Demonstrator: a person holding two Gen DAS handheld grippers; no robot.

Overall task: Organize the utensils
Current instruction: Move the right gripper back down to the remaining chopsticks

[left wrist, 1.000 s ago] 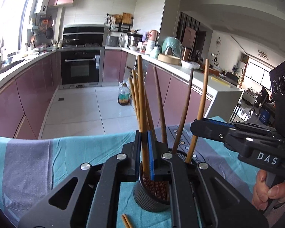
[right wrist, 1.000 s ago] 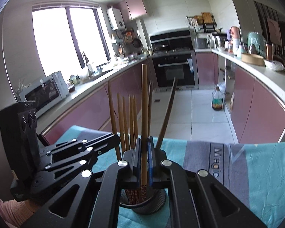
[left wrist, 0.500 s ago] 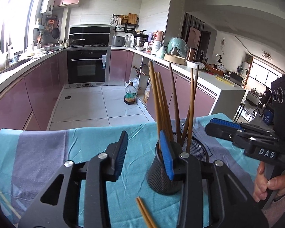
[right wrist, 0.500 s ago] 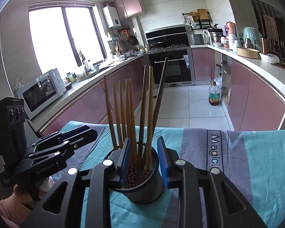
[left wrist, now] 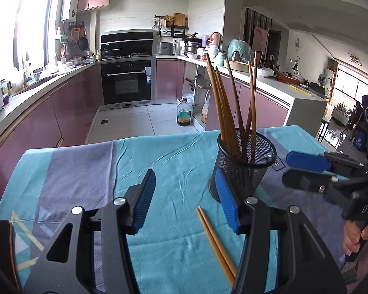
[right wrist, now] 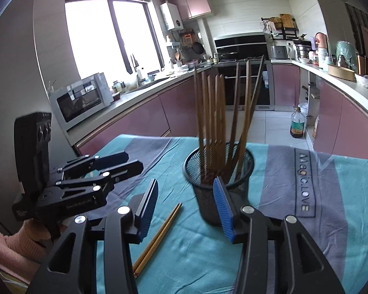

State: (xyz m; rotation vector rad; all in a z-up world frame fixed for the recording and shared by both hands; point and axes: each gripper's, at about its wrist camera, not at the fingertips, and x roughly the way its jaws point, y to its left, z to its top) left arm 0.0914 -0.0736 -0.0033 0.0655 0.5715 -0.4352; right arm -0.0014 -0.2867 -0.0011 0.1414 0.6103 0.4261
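Note:
A black mesh cup [left wrist: 245, 164] stands upright on the teal cloth and holds several brown chopsticks [left wrist: 229, 112]. It also shows in the right wrist view [right wrist: 220, 174] with its chopsticks [right wrist: 216, 112]. A loose pair of chopsticks [left wrist: 217, 241] lies flat on the cloth in front of the cup, seen too in the right wrist view [right wrist: 158, 236]. My left gripper [left wrist: 186, 201] is open and empty, just short of the cup. My right gripper [right wrist: 185, 203] is open and empty, also just short of the cup. Each gripper shows in the other's view, the right [left wrist: 306, 169] and the left [right wrist: 115, 164].
The table is covered by a teal and grey cloth [left wrist: 85, 169] with printed lettering [right wrist: 306, 181]. Beyond its far edge lie a tiled kitchen floor, an oil bottle [left wrist: 184, 112], purple cabinets and an oven [left wrist: 127, 83]. A microwave [right wrist: 83, 98] sits on the left counter.
Both grippers were shut on chopsticks standing in the cup. They have opened, let go and pulled back from the cup. The released chopsticks now rest in the cup.

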